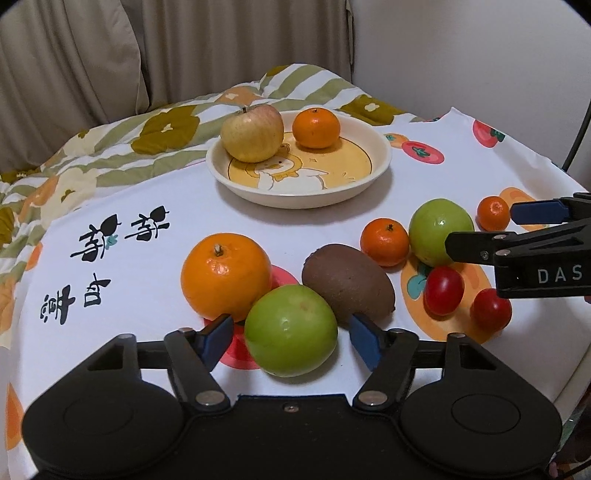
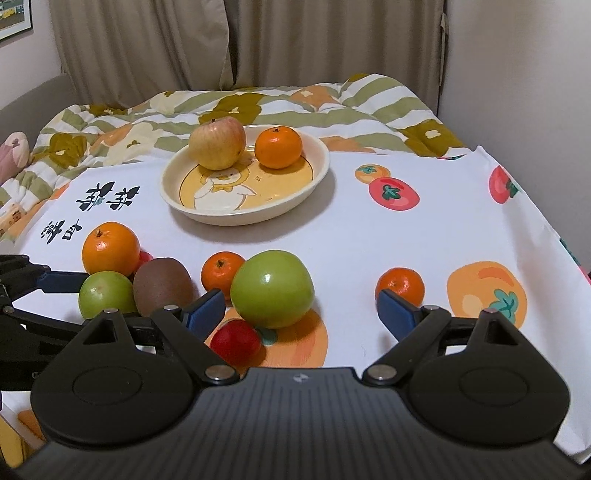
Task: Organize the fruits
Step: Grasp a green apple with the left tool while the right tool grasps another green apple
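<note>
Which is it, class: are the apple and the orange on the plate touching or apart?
Apart. Both wrist views show bare plate between the apple and the orange.

Beige pleated curtains (image 2: 258, 44) hang across the back of the room, meeting a plain pale wall (image 1: 480, 55) on the right. Below them lies a rumpled quilt with olive stripes and orange flowers (image 2: 229, 107), and a white cloth printed with fruit and black characters (image 2: 369, 240) covers the near surface (a framed picture's corner (image 2: 14, 18) shows upper left).

Glossy plate (image 1: 373, 177) — fuzzy matt kiwi (image 1: 347, 284)
</note>
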`<move>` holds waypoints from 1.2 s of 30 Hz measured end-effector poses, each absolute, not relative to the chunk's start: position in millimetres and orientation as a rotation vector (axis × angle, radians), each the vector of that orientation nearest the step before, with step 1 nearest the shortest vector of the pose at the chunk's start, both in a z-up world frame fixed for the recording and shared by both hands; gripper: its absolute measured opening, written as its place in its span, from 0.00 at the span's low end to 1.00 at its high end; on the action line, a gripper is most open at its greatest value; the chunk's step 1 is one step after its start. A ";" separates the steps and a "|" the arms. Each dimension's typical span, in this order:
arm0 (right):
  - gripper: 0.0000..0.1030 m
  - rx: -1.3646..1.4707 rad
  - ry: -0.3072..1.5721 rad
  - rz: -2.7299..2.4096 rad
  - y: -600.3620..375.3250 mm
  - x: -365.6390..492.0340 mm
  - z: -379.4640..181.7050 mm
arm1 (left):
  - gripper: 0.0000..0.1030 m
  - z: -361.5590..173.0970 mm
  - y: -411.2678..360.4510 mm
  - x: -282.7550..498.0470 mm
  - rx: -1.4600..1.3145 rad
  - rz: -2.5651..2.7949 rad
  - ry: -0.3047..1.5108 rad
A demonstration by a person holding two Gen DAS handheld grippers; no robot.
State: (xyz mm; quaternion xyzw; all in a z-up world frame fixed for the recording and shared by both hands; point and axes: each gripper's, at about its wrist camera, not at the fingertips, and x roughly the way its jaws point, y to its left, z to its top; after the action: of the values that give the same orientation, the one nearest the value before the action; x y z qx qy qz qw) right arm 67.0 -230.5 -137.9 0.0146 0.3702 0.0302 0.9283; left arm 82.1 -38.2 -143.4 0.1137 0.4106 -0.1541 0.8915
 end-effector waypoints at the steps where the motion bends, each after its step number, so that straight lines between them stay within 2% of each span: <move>1: 1.00 0.028 0.759 0.066 -230.7 68.7 -138.3 | 0.67 -144.1 -38.8 82.0 0.237 -0.319 0.857; 3: 1.00 0.026 0.764 0.076 -230.8 72.4 -138.6 | 0.65 -145.4 -40.1 80.3 0.246 -0.319 0.856; 6: 1.00 0.021 0.767 0.089 -229.7 76.0 -139.3 | 0.57 -146.8 -40.4 78.7 0.262 -0.305 0.855; 14: 1.00 0.002 0.778 0.119 -226.0 83.3 -141.6 | 0.56 -145.8 -36.7 78.6 0.237 -0.297 0.858; 17: 0.90 0.005 0.793 0.129 -225.8 86.6 -142.8 | 0.56 -145.3 -33.5 77.4 0.221 -0.282 0.866; 23: 0.89 0.001 0.804 0.141 -223.8 93.0 -148.6 | 0.56 -145.1 -26.6 73.0 0.219 -0.258 0.874; 25: 0.85 0.000 0.811 0.148 -222.5 94.5 -150.4 | 0.56 -144.8 -24.8 71.8 0.220 -0.253 0.875; 30: 0.71 0.009 0.833 0.178 -219.0 98.0 -152.9 | 0.56 -143.6 -21.2 69.4 0.210 -0.246 0.878; 36: 0.70 0.001 0.845 0.167 -215.8 96.7 -149.6 | 0.56 -135.0 -17.5 64.0 0.199 -0.241 0.864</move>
State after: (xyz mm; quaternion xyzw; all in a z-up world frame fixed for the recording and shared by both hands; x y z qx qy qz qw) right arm 96.7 -215.8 -149.6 0.0007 0.4095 0.0811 0.9087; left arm 64.0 -17.5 -135.0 0.0963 0.4170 -0.1165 0.8962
